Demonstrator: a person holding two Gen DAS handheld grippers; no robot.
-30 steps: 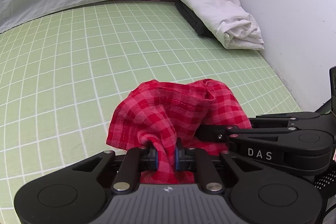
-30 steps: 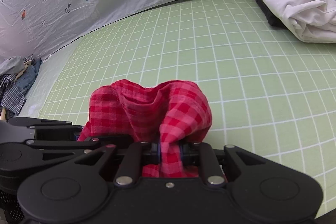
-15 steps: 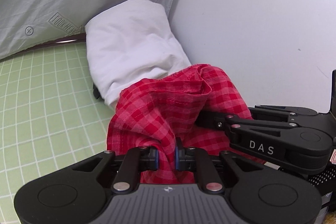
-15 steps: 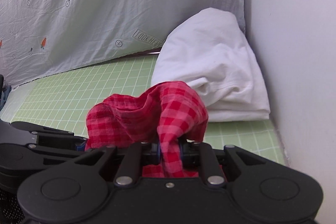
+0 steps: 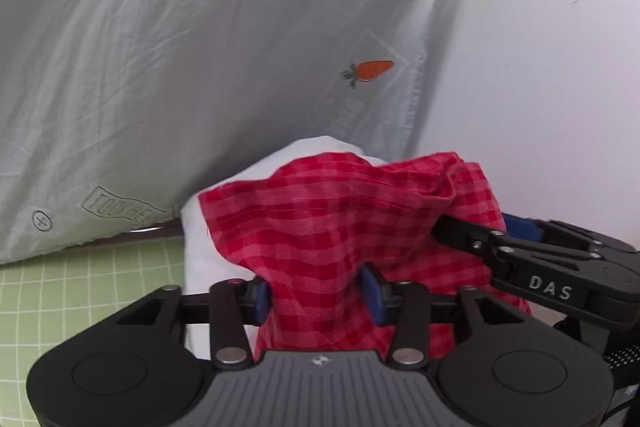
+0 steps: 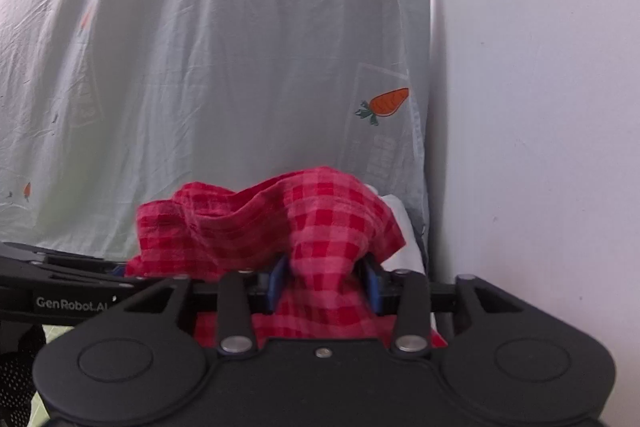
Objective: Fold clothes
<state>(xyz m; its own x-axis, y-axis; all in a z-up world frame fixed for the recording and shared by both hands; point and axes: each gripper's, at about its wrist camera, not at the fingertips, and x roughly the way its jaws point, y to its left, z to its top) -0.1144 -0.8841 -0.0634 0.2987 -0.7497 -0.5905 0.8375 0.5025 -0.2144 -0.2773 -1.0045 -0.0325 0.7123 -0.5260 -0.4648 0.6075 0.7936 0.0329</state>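
A folded red checked garment lies on top of a white folded garment at the corner by the wall. My left gripper has its jaws spread, with the red cloth loose between the blue pads. My right gripper also has its jaws spread around the red garment. The right gripper shows in the left wrist view at the right, touching the cloth. The left gripper shows at the left in the right wrist view.
A pale sheet with carrot prints hangs behind the pile. A white wall stands close on the right. A green gridded mat shows at lower left.
Both grippers carried the red garment forward onto the white pile by the wall. Both pairs of jaws have opened from a tight pinch, and the cloth now lies loose between them.
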